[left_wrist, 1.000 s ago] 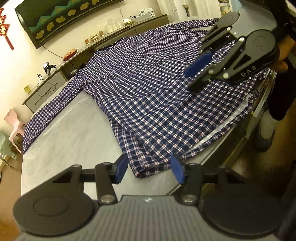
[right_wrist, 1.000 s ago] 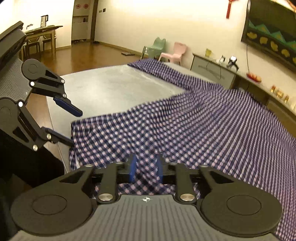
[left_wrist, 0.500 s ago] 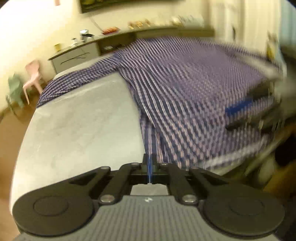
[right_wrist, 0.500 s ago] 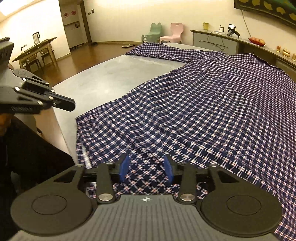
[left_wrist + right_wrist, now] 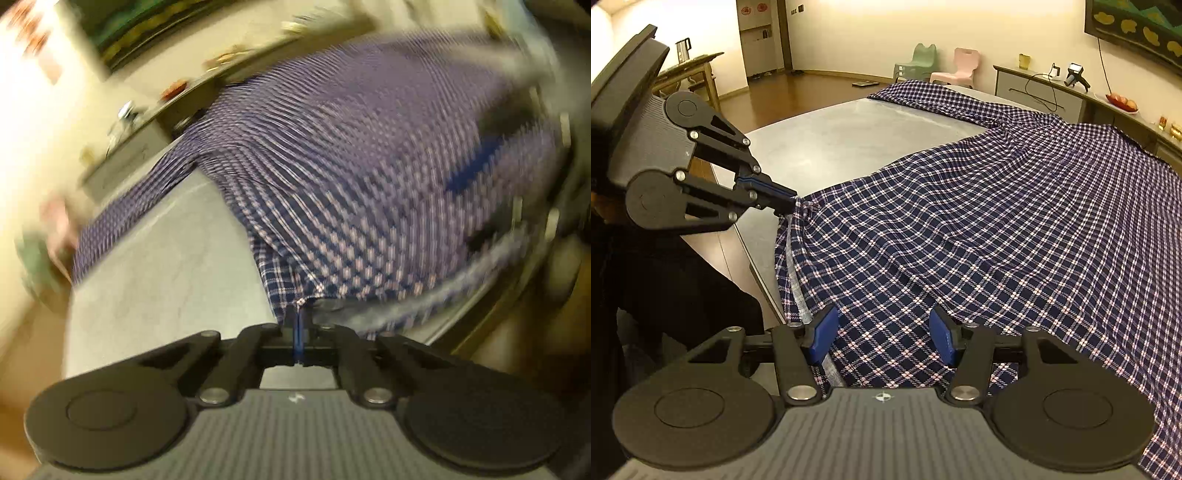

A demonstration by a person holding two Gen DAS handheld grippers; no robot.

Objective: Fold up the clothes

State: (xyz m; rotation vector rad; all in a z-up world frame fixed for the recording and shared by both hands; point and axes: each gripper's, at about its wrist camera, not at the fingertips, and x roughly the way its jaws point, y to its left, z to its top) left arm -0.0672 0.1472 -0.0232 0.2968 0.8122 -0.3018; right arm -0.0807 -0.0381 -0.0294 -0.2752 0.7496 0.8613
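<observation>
A navy, white and pink checked shirt [image 5: 979, 221] lies spread over a pale grey table [image 5: 849, 133], its body covering the right and far part of the top, one sleeve [image 5: 923, 96] stretching away toward the far end. The near hem hangs a little over the table's near edge. The cloth is rumpled in shallow ridges that run toward its near left corner, which is bunched and lifted.

The left gripper [image 5: 788, 201] has that corner pinched: its blue pads are pressed together with a pucker of checked fabric between them, seen in both views, though the left wrist view is badly smeared by blur. The right gripper [image 5: 882, 334] hovers low over the near hem, its blue fingers [image 5: 823, 332] spread wide apart with nothing between them.

Beyond the table stand a green chair [image 5: 918, 61] and a pink chair [image 5: 956, 66] on a wooden floor [image 5: 798, 85]. A low sideboard [image 5: 1041, 88] runs along the right wall, with a dark framed picture [image 5: 1137, 26] above it.
</observation>
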